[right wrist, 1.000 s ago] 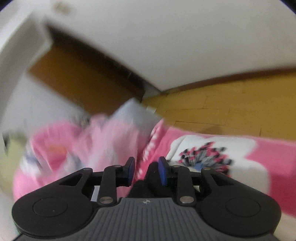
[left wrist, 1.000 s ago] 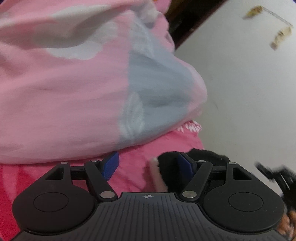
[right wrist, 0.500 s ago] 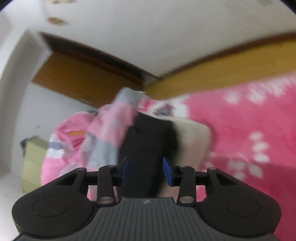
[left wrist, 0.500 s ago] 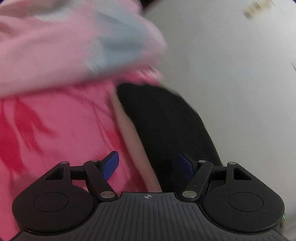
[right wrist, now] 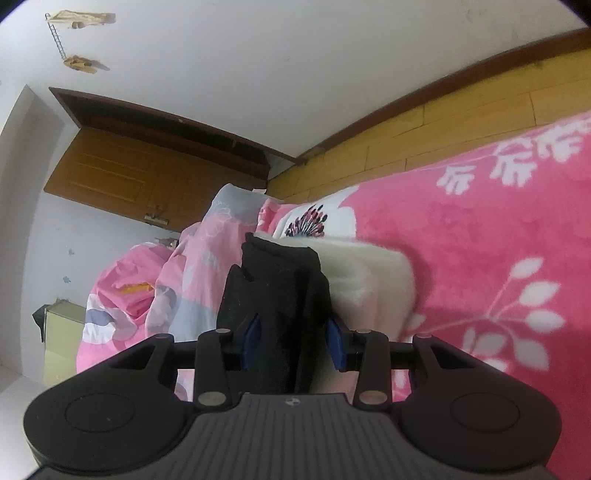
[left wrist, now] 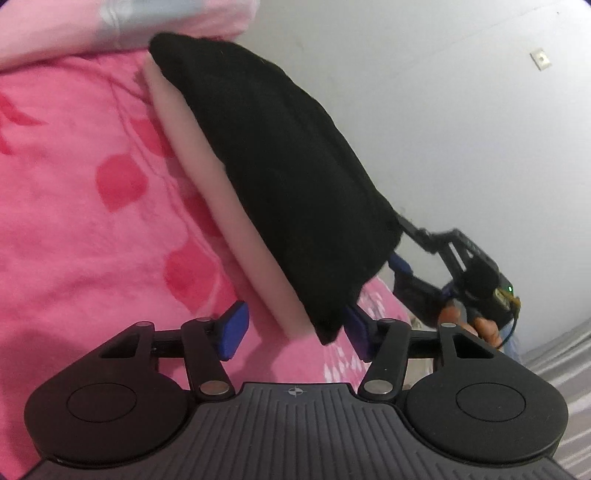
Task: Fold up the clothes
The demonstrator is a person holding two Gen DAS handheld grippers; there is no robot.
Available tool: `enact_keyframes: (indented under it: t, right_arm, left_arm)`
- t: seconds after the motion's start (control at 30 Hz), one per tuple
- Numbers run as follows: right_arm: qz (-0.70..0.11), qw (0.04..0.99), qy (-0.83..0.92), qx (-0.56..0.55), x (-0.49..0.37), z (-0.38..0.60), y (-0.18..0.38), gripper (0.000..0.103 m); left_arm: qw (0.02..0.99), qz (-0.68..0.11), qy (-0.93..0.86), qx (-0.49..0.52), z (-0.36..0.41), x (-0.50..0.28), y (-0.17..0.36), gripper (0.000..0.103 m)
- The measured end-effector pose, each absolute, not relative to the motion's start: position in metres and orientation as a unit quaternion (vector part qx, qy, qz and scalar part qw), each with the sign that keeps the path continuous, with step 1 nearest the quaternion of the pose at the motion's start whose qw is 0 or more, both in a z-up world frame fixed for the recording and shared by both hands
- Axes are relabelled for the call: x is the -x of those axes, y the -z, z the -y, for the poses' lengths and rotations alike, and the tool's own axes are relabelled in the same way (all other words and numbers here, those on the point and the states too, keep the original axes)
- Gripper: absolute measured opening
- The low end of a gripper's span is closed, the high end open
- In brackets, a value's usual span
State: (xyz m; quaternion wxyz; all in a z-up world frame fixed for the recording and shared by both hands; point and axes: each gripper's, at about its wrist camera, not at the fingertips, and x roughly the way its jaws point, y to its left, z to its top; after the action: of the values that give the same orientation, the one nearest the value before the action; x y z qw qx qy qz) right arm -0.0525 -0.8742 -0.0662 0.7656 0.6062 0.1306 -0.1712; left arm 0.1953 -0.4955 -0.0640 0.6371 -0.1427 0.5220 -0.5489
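Note:
A folded black garment [left wrist: 295,177] with a pale cream lining [left wrist: 229,206] lies across the pink flowered blanket [left wrist: 92,221]. My left gripper [left wrist: 295,332] is at its near corner. The jaws are closing, with the black tip between them, and the left pad [left wrist: 232,330] stands clear of the cloth. At the garment's far corner is my right gripper [left wrist: 402,245], held by a person's hand [left wrist: 484,328]. In the right wrist view my right gripper [right wrist: 293,345] is shut on the bunched black garment [right wrist: 288,288]. The cream lining [right wrist: 365,273] spreads out to its right.
A heaped pink and grey quilt [right wrist: 177,280] lies behind the garment, also at the top left [left wrist: 129,22] in the left wrist view. A brown wooden door [right wrist: 140,177], yellow wood panelling [right wrist: 424,129], a pale green cabinet [right wrist: 61,343] and white wall [left wrist: 461,129] surround the bed.
The left wrist view swung off the quilt onto the black garment, and its jaws narrowed around the corner. The right gripper's jaws widened slightly and the black cloth now fills them.

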Motion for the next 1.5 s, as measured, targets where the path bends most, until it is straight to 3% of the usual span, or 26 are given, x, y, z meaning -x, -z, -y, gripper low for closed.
enact_keyframes:
  t: [0.17, 0.23, 0.3, 0.37, 0.57, 0.87, 0.97, 1.03, 1.07, 1.1, 1.33, 1.5]
  right_arm:
    - [-0.13, 0.767, 0.168, -0.606, 0.051, 0.875, 0.07, 0.038]
    - [-0.128, 0.769, 0.17, -0.603, 0.05, 0.875, 0.071, 0.033]
    - [-0.125, 0.775, 0.174, -0.595, 0.049, 0.875, 0.07, 0.011]
    - [-0.119, 0.781, 0.175, -0.588, 0.048, 0.874, 0.067, 0.01]
    - [-0.107, 0.809, 0.184, -0.549, 0.053, 0.868, 0.046, 0.008]
    - [-0.109, 0.787, 0.196, -0.574, 0.062, 0.875, 0.068, 0.009]
    - [-0.124, 0.755, 0.19, -0.615, 0.067, 0.88, 0.091, 0.013]
    - [-0.109, 0.736, 0.181, -0.644, 0.082, 0.878, 0.098, 0.022]
    - [-0.113, 0.734, 0.193, -0.641, 0.092, 0.875, 0.097, 0.042]
    - [-0.121, 0.734, 0.213, -0.633, 0.103, 0.87, 0.095, 0.046]
    - [-0.159, 0.744, 0.234, -0.605, 0.187, 0.817, 0.065, 0.047]
    - [-0.182, 0.825, 0.208, -0.493, 0.218, 0.738, -0.01, 0.047]
  left_arm:
    - [0.627, -0.512, 0.57, 0.139, 0.492, -0.173, 0.062, 0.048]
    - [0.628, -0.508, 0.575, 0.134, 0.493, -0.166, 0.058, 0.034]
    - [0.632, -0.504, 0.574, 0.128, 0.496, -0.159, 0.056, 0.01]
    - [0.639, -0.495, 0.575, 0.124, 0.497, -0.153, 0.053, 0.004]
    - [0.621, -0.497, 0.584, 0.158, 0.494, -0.147, 0.044, 0.003]
    - [0.629, -0.505, 0.578, 0.121, 0.497, -0.141, 0.058, 0.003]
    - [0.628, -0.524, 0.568, 0.09, 0.5, -0.139, 0.061, 0.006]
    - [0.64, -0.517, 0.564, 0.073, 0.493, -0.133, 0.055, 0.009]
    - [0.648, -0.509, 0.563, 0.066, 0.487, -0.13, 0.051, 0.017]
    - [0.656, -0.501, 0.561, 0.06, 0.48, -0.126, 0.044, 0.026]
    - [0.722, -0.431, 0.54, 0.033, 0.413, -0.096, -0.013, 0.047]
    - [0.778, -0.357, 0.516, 0.005, 0.362, -0.056, -0.056, 0.083]
